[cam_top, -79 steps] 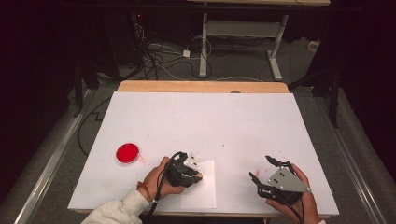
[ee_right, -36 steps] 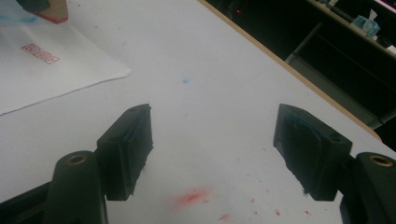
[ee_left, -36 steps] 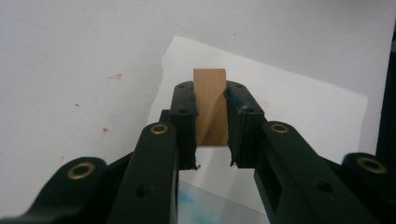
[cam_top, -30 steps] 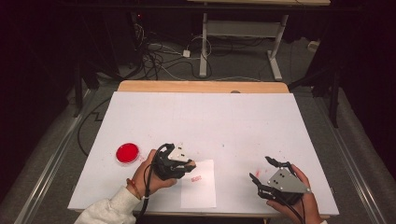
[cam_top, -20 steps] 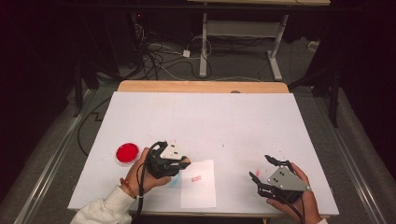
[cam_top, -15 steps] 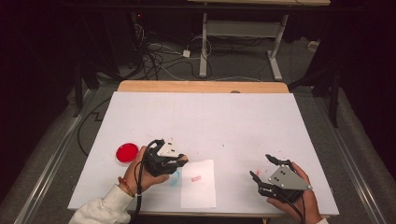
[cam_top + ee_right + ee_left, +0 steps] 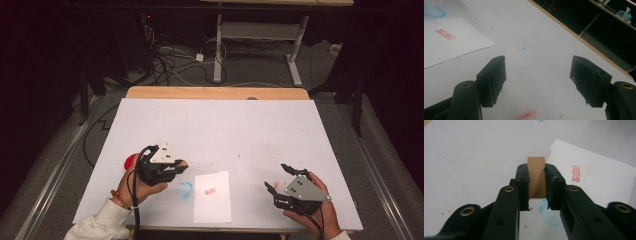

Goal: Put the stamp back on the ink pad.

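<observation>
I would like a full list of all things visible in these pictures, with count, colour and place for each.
wooden stamp: one, light brown, clamped in the left gripper
paper sheet: one, white, near edge of the table, bearing one red stamp mark
ink pad: one, red, partly hidden behind the left gripper
blue smear: one, on the table beside the sheet
table: one, white top with a wooden far edge
cables: several, on the floor beyond the table
left gripper: black, shut on the stamp
right gripper: black, open, nothing between its jaws
</observation>
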Demonstrator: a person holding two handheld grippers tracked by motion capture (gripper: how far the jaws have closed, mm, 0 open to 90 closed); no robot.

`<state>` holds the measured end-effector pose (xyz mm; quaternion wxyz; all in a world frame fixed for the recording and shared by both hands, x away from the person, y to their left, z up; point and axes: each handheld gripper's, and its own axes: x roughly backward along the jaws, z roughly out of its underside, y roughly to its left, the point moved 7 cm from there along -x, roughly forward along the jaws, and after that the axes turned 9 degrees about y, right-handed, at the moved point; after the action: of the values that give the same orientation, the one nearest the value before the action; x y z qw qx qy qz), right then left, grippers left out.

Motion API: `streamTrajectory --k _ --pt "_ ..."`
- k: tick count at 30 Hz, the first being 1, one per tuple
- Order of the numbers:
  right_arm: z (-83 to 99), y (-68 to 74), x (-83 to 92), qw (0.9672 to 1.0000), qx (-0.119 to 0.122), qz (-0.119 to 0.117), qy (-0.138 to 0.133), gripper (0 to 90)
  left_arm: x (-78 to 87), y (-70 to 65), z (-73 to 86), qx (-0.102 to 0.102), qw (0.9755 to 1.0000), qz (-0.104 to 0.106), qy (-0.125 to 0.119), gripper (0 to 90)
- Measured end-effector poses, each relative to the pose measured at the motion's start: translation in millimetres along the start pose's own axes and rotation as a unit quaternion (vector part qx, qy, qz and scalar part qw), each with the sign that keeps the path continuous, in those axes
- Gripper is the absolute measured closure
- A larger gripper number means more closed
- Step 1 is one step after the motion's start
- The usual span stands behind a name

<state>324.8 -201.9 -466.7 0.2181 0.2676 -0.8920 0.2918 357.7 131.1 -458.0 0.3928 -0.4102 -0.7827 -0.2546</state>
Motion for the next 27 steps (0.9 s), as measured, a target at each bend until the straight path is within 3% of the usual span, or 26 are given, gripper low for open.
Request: streamTrajectory --k 7,11,18,20,27 --pt "-2.6 2.5 -1.5 1.0000 0.004 -0.005 -0.002 29.2 8.3 13.2 12.2 0.015 0.9998 -0.013 0.009 73.3" --pt "0.4 4.8 -0.4 1.0000 0.007 -0.007 0.001 29.2 18.7 28.2 20.5 0.037 0.9989 -0.030 0.005 73.3" --pt "-1.4 10.7 0.6 0.9998 0.016 -0.012 0.000 29.3 34.4 60.1 50.4 0.089 0.9941 -0.063 0.005 73.3" --pt "-1.8 11.0 -0.3 0.9998 0.015 -0.012 0.001 29.3 37.8 68.6 60.6 0.109 0.9922 -0.059 0.003 73.3" --pt "-0.8 11.2 -2.9 0.9998 0.016 -0.014 0.005 29.4 29.9 86.5 86.4 0.139 0.9877 -0.061 0.035 73.3"
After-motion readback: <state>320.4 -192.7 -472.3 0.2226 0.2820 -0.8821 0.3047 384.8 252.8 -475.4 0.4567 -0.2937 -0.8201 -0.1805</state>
